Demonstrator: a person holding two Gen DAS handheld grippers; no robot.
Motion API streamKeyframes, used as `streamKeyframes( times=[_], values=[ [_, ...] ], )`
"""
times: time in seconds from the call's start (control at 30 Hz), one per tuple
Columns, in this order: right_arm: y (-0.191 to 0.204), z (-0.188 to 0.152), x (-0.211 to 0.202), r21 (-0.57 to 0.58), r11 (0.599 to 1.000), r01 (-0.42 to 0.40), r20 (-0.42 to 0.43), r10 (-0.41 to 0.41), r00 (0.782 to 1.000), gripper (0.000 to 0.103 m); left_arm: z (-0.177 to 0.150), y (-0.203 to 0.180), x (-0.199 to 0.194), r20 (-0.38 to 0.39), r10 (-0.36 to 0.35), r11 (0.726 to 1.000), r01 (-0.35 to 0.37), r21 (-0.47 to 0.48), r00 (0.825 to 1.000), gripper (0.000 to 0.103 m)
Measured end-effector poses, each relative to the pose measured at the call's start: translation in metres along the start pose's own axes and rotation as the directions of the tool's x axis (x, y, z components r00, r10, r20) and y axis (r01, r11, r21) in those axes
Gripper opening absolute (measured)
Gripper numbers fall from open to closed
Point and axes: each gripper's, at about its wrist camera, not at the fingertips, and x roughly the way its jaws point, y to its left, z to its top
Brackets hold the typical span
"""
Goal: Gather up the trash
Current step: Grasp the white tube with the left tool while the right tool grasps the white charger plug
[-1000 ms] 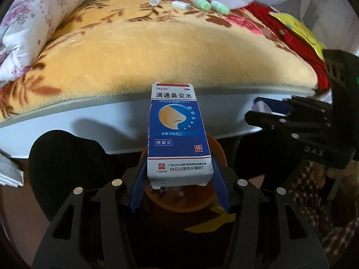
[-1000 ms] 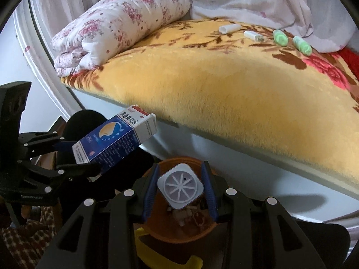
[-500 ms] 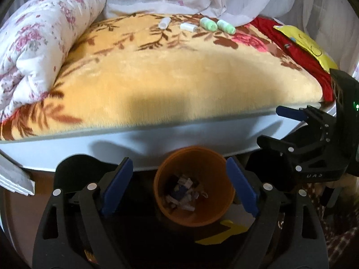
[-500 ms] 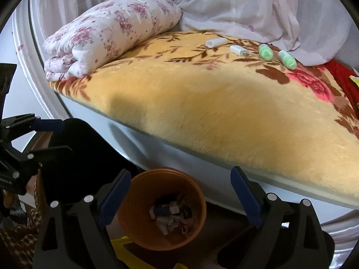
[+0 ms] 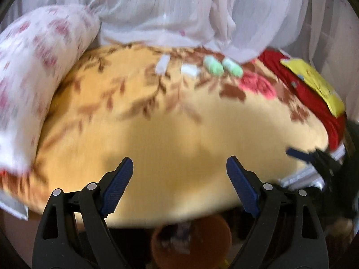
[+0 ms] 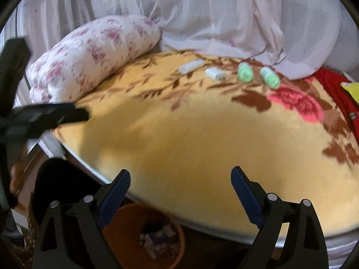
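Observation:
Both grippers are open and empty above the near edge of the bed. My left gripper [image 5: 179, 163] and right gripper [image 6: 180, 174] point at the yellow floral blanket [image 5: 179, 130]. At the blanket's far side lie a white tube [image 6: 190, 65], a small white box [image 6: 215, 73] and two green bottles [image 6: 245, 74], [image 6: 270, 80]; they also show in the left wrist view: tube [image 5: 162, 63], box [image 5: 189, 70], bottles [image 5: 213, 66]. The orange trash bin [image 6: 143, 235] with scraps inside stands on the floor below the grippers, also in the left wrist view [image 5: 190, 242].
A floral pillow [image 6: 94, 53] lies at the blanket's left. White curtains [image 6: 213, 15] hang behind the bed. Red cloth with a yellow item [image 5: 314, 85] lies at the right. The other gripper shows at each view's edge [image 6: 33, 116].
Both grippers opened and dropped the blue medicine box and the white square item into the bin, then rose and tilted toward the bed. The frames are now motion-blurred.

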Motion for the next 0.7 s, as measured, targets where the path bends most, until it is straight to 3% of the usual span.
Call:
streamKeyframes(
  times=[0.13,0.33,0.67,0.7],
  values=[
    [-0.015,0.019,0.004,0.01,1.0,0.012,0.039,-0.012,0.999,0.09,0.059,0.006,0.051,0.021,0.037,0.999,-0.038,0.015,0.999,0.083],
    [-0.033,0.026,0.02,0.038,0.999,0.005,0.043,-0.007,0.999,0.09,0.136,0.017,0.155,-0.032,0.074,0.997,-0.074,0.009,0.997,0.083],
    [-0.063,0.025,0.048,0.096,0.995,0.008,0.002,-0.009,1.0,0.09,0.198,0.028,0.257,-0.076,0.189,0.982,-0.188,0.02,0.979,0.083],
    [-0.064,0.025,0.05,0.098,0.995,0.01,-0.001,-0.01,1.0,0.09,0.2,0.029,0.265,-0.092,0.187,0.982,-0.186,0.017,0.978,0.076]
  ],
)
